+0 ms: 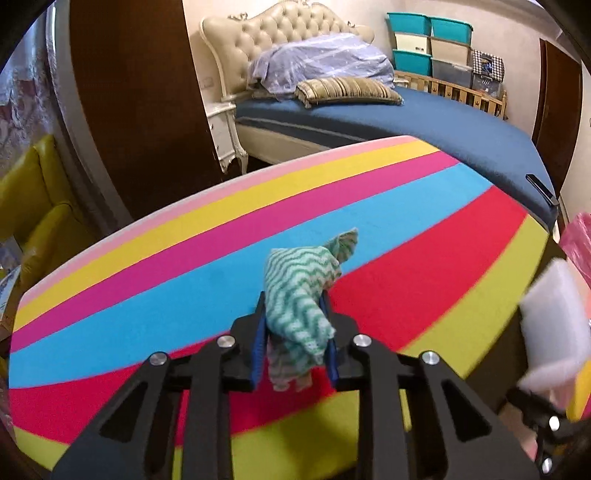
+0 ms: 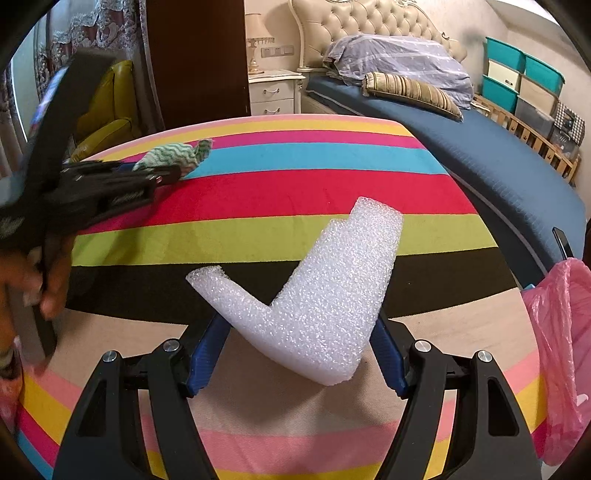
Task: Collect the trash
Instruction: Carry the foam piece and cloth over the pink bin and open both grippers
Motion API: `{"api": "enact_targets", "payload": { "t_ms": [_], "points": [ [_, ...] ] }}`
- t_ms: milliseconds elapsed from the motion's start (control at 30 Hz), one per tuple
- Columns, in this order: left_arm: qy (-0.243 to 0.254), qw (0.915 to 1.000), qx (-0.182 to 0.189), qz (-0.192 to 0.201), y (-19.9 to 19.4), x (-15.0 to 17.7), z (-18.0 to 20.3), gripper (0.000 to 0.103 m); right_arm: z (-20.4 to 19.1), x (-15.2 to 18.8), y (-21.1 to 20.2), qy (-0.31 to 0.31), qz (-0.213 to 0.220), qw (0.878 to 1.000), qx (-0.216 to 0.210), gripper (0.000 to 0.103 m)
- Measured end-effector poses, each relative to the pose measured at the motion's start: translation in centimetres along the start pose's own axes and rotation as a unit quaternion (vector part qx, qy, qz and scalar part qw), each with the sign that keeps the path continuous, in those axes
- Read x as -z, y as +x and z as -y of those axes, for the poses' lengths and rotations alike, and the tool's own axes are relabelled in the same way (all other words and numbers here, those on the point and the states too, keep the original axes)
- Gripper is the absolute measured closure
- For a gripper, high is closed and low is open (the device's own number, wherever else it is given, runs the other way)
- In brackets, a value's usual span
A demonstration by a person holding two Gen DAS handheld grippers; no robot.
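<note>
While both hand-held grippers carry a piece of trash, I find neither piece bagged yet. My left hand-held gripper (image 1: 295, 332) is pinching a crumpled green-and-white zigzag cloth (image 1: 303, 295); the blue pads press it from both sides, with the loose ends sticking out above and below the jaws. I judge that this grip across the bunched middle is what keeps the soft cloth from unfolding or slipping. From the right wrist view the cloth appears just over the far stripes of the table (image 2: 295, 192); I cannot tell whether it touches the surface.

My right hand-held gripper (image 2: 297, 350) stands partly spread, clamped on the bend of a white L-shaped foam piece (image 2: 325, 295), both arms of the L pointing up and away from me. Gripping at the corner, the widest and stiffest part, seems chosen so that the light foam does not pivot. It is lifted clear of the table.

A pink plastic bag (image 2: 561, 350) hangs at the right edge of the table, nearer the foam than the cloth; I take it for the trash bag.

Surface: a cover in broad pink, yellow, blue, red, green and black stripes. Room: a bedroom with a tufted headboard (image 2: 369, 22), a blue bed (image 2: 517, 166), stacked teal storage boxes (image 2: 517, 74) and a yellow armchair (image 2: 107, 110).
</note>
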State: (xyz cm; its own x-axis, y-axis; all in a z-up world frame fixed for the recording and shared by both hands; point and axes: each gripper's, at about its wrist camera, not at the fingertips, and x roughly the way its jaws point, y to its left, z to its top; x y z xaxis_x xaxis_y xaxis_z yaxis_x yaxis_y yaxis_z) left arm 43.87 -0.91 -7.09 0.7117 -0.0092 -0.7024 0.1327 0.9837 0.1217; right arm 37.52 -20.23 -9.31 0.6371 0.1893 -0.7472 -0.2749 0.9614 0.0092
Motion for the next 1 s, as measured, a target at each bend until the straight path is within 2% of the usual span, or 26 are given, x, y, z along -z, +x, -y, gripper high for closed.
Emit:
{"api": "enact_targets", "payload": {
  "t_ms": [600, 800, 1000],
  "points": [
    [-0.067, 0.9977, -0.016, 0.0, -8.3, 8.7, -1.5, 0.078, 0.2, 0.0, 0.2, 0.005, -0.001, 1.0, -0.001, 0.035],
    [-0.061, 0.9976, -0.032, 0.013, -11.8, 11.4, -1.3, 0.078, -0.5, 1.8, -3.2, -0.006, 0.033, 0.999, -0.018, 0.035],
    [-0.059, 0.9975, -0.031, 0.023, -14.0, 13.1, -0.6, 0.078, -1.5, 4.3, -7.7, -0.037, 0.071, 0.996, -0.025, 0.035]
  ]
}}
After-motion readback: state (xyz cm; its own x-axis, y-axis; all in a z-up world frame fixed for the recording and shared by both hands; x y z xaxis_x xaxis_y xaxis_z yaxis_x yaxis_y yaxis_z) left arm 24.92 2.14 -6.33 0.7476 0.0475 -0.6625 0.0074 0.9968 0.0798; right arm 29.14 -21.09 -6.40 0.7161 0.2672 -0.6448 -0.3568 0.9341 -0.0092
